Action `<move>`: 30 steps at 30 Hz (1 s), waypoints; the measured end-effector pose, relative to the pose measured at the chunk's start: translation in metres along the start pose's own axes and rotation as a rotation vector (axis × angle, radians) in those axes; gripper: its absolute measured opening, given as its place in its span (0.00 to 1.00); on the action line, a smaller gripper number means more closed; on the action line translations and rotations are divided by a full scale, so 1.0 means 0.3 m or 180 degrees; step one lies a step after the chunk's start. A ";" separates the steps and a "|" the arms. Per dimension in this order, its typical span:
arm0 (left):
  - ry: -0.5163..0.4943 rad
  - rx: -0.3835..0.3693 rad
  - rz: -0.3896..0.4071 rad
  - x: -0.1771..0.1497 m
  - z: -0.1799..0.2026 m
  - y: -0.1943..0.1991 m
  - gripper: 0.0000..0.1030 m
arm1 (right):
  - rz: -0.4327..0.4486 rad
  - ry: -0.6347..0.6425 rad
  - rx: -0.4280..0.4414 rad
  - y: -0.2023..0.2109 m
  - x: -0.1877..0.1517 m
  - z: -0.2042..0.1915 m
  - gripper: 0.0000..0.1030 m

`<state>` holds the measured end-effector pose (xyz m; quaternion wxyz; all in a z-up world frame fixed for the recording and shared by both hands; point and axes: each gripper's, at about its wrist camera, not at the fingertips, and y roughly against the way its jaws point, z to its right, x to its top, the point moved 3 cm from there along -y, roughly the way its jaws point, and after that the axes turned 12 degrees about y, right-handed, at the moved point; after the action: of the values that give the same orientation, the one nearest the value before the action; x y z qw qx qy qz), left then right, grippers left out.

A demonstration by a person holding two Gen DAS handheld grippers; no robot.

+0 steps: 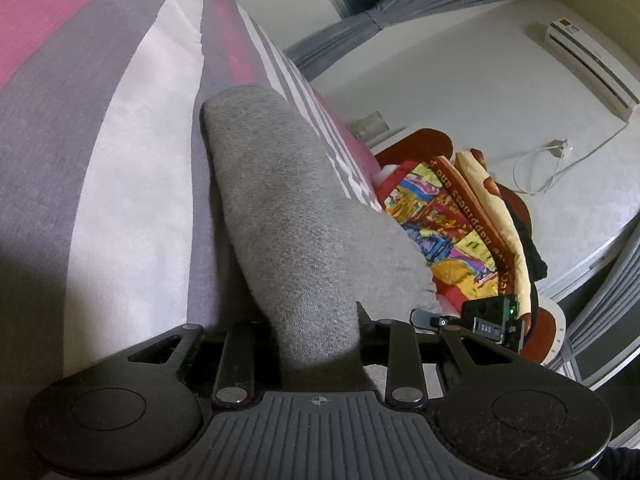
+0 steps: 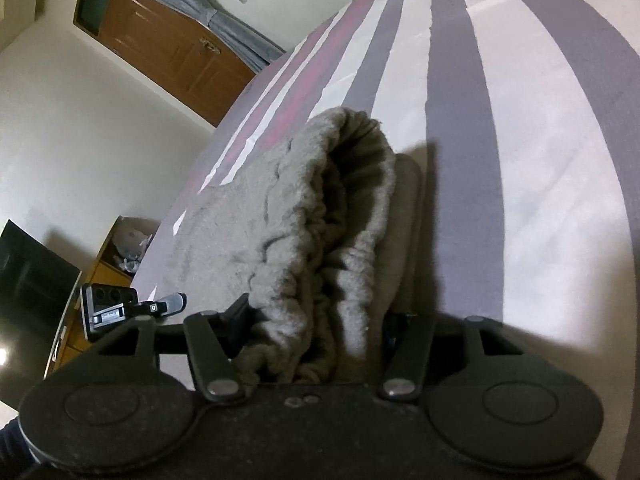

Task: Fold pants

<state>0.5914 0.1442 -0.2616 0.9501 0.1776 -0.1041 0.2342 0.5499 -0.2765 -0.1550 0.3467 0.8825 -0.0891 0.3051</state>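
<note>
Both grippers: clamped onto the grey pants, one end each, so this looks like mid-fold to me
Left gripper (image 1: 318, 344): jaws pinched on a smooth folded leg section of the pants (image 1: 288, 208); the cloth runs straight ahead from the fingers as a long grey tube, lying over the striped bedsheet (image 1: 132, 168)
Right gripper (image 2: 316, 344): closed on the gathered waistband end of the pants (image 2: 340, 220), elastic ruffles bunched right between the fingers, with the open loop of the waist rising just ahead of them
Pants location: on the bed, stretched out forward of each tool, the rest of the fabric spread flat to the left of the right gripper
Step in hand: probably carrying one end over to lay it on the other
Next move: I'd guess both ends need to travel together and stay level, then land with edges lined up before letting go
Watch out: that thick waistband could slip or land crooked
Background stuff: colourful blanket (image 1: 448, 216) off to the right of the left gripper, beyond the bed edge
</note>
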 end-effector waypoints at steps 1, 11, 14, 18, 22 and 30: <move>0.0012 -0.0004 0.0001 0.000 0.000 -0.001 0.30 | -0.0002 0.0007 0.0010 -0.001 0.001 0.000 0.56; -0.0150 0.0238 0.0048 -0.036 0.057 0.008 0.45 | -0.0032 0.0047 -0.0038 0.000 0.004 -0.007 0.59; -0.0232 0.0326 0.0060 -0.053 0.078 0.012 0.47 | -0.0046 0.0091 -0.0146 -0.013 0.008 -0.037 0.61; -0.0372 0.0461 0.0013 -0.072 0.109 0.020 0.48 | -0.0082 0.0342 -0.0422 -0.017 0.003 -0.100 0.71; -0.0323 0.0485 -0.0044 -0.073 0.114 0.032 0.48 | -0.0100 0.0397 -0.0541 -0.018 0.000 -0.124 0.73; -0.0289 0.0552 -0.0098 -0.078 0.119 0.037 0.48 | -0.0095 0.0438 -0.0570 -0.014 -0.002 -0.128 0.76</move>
<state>0.5616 0.1301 -0.2323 0.9290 0.2713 -0.1236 0.2194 0.5326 -0.2478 -0.1355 0.4340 0.8262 -0.0788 0.3506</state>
